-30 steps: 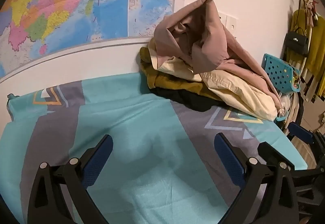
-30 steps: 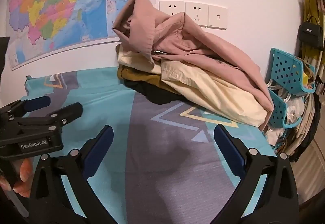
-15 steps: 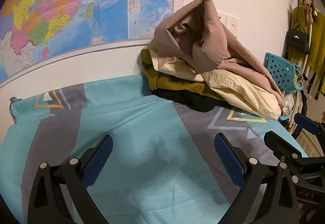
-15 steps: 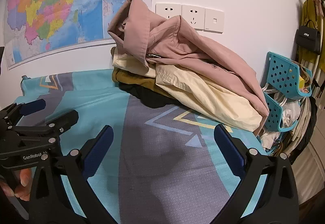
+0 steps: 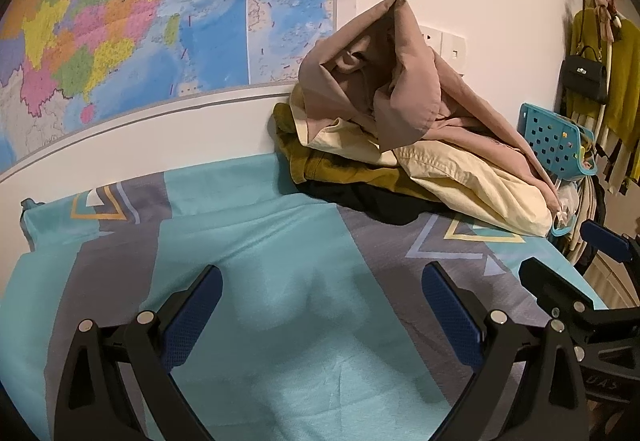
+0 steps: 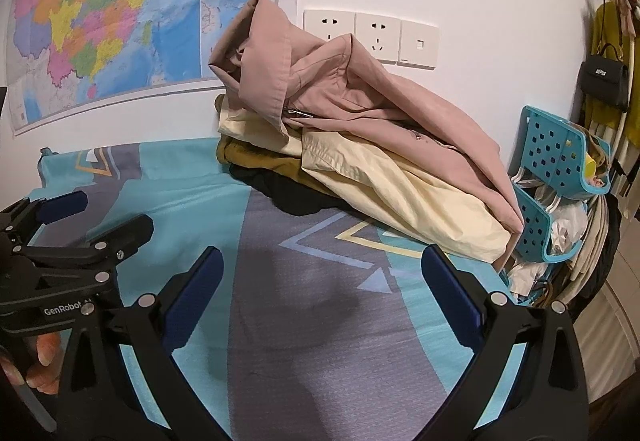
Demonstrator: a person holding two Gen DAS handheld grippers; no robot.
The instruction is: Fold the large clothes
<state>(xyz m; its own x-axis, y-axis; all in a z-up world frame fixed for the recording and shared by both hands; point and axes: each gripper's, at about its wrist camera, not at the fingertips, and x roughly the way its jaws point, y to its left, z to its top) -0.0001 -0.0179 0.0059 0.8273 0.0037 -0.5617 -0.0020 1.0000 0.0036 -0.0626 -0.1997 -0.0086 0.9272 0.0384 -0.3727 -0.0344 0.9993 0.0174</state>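
Observation:
A heap of clothes lies against the wall at the far side of the bed. On top is a dusty pink hooded jacket, under it a cream garment, then an olive one and a black one. My left gripper hovers open over the bare teal and grey bedsheet, short of the heap. My right gripper is open too, nearer the heap's right end. Each gripper shows in the other's view, the left gripper at the left edge, the right gripper at the right edge.
A large map covers the wall on the left. Wall sockets sit behind the heap. A teal perforated basket rack stands off the bed's right end. A black handbag and yellow clothes hang further right. A hand holds the left gripper.
Both grippers have drifted slightly closer to the heap and to the right; the right gripper now shows further in at the left view's edge. Both stay open.

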